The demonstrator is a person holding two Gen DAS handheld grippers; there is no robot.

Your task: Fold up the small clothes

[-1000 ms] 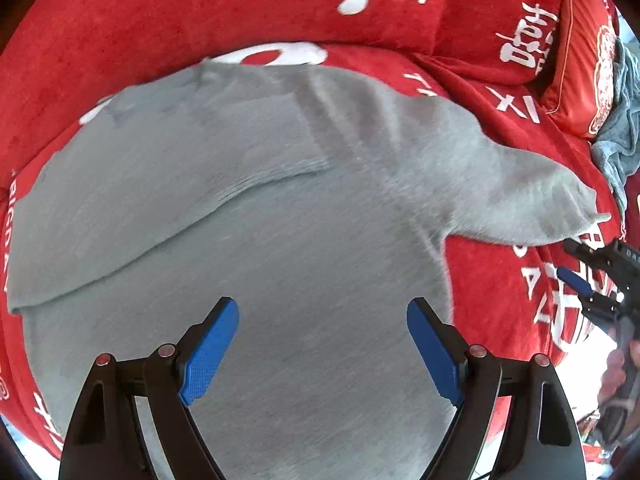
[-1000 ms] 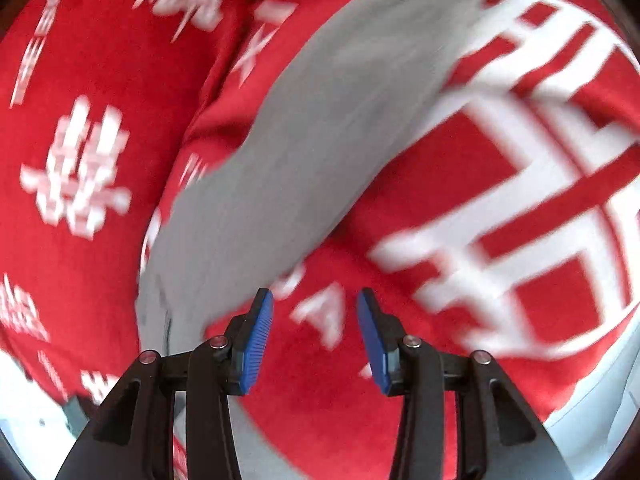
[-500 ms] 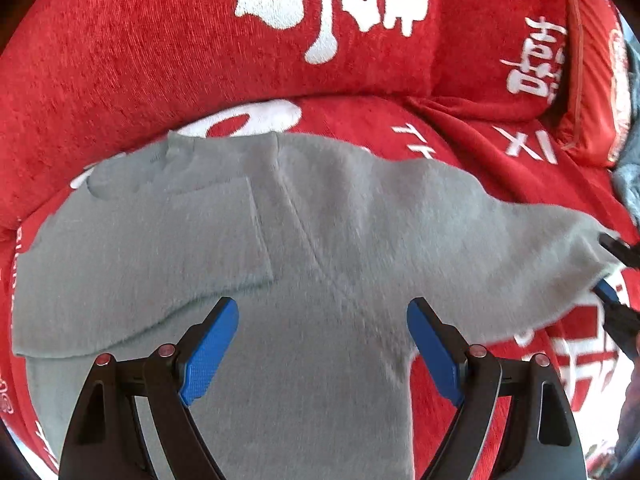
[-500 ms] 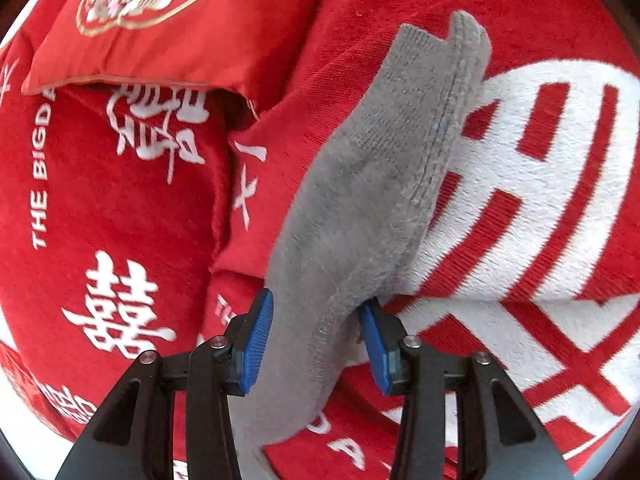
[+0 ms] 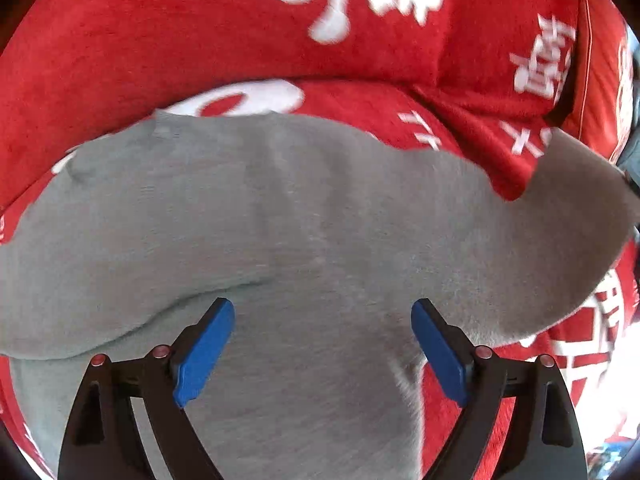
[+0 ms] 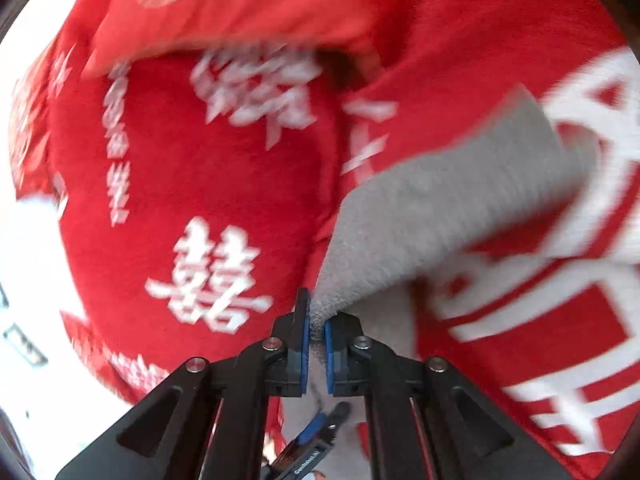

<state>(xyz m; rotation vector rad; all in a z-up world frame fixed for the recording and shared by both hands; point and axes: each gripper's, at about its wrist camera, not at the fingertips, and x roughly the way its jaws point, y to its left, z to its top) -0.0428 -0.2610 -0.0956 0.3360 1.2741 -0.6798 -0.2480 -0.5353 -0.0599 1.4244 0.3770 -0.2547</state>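
Note:
A grey knit sweater (image 5: 312, 248) lies spread on a red sofa cover. Its left sleeve is folded across the body. Its right sleeve (image 5: 576, 216) is lifted at the right edge of the left wrist view. My left gripper (image 5: 322, 344) is open and empty, hovering over the sweater's body. My right gripper (image 6: 316, 332) is shut on the right sleeve's cuff end (image 6: 432, 216), and the sleeve stretches away up and to the right. The left gripper's blue finger (image 6: 308, 436) shows at the bottom of the right wrist view.
The red sofa cover (image 5: 200, 40) with white characters forms the seat and backrest. A red cushion (image 6: 224, 12) with a gold pattern sits on the sofa in the right wrist view. A grey-blue cloth (image 5: 632, 156) shows at the far right edge.
My right gripper has closed on the right sleeve's cuff and lifted it. The sleeve now rises and curves inward. My left gripper stays open above the sweater.

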